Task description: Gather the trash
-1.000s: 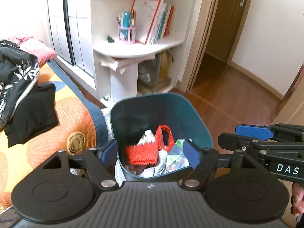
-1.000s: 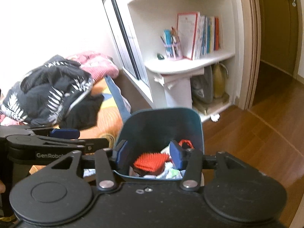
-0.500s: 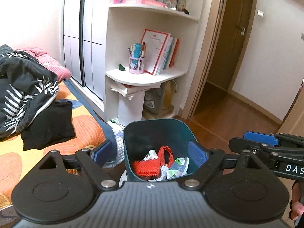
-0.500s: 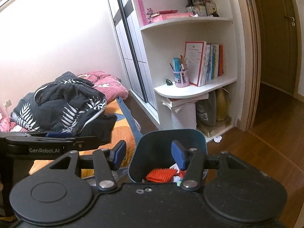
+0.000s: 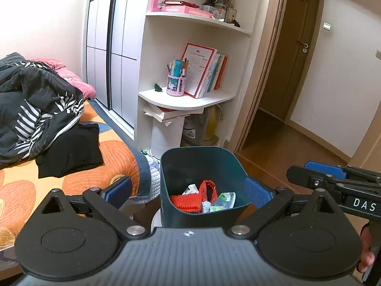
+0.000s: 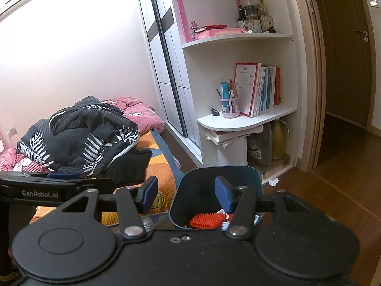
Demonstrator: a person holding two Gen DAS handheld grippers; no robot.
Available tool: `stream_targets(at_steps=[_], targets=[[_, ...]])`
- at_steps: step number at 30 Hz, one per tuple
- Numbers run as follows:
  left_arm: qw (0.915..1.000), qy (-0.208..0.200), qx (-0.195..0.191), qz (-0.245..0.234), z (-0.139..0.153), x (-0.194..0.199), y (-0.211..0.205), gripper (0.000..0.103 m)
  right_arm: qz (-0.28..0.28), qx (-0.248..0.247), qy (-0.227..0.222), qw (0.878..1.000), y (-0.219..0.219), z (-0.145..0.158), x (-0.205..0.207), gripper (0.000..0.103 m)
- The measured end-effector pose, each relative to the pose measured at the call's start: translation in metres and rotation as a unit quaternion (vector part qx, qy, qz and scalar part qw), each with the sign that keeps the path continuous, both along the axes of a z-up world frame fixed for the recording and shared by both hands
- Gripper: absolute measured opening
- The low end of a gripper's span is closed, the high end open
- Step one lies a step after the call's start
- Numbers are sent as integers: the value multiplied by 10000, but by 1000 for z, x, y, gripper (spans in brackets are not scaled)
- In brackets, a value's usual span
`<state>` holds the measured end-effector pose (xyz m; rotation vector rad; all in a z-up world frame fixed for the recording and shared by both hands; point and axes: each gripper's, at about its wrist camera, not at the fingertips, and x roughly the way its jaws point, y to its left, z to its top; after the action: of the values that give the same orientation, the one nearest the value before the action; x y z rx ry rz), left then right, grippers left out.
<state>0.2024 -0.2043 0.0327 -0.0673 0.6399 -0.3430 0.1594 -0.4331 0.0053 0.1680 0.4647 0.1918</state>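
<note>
One dark teal plastic trash bin (image 5: pixel 202 166) seen on wooden floor beside bed (image 5: pixel 71 178), just ahead of both grippers. Left gripper (image 5: pixel 188 191): jaws just opened wide, nothing gripped (bin framed between pads, untouched). Right gripper (image 6: pixel 185 193): jaws parted, nothing held. Inside bin: one red spiky mat (image 5: pixel 185 203), one red bag (image 5: pixel 208 188), several crumpled wrappers (image 5: pixel 221 200).

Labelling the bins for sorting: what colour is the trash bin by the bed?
Dark teal trash bin, clearest in the left wrist view.
</note>
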Motion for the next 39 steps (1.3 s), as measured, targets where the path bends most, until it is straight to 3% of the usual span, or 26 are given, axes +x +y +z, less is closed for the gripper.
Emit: stream_targets(at_steps=[22,39], targets=[[9999,-165,11,-10,4,-24,4,101,-105,-121,-188,9997,7,3,-16,53],[10000,-53,-15,-19,-1,-23,5,101,-98,-145,-179,9997,13,1,-19,53]])
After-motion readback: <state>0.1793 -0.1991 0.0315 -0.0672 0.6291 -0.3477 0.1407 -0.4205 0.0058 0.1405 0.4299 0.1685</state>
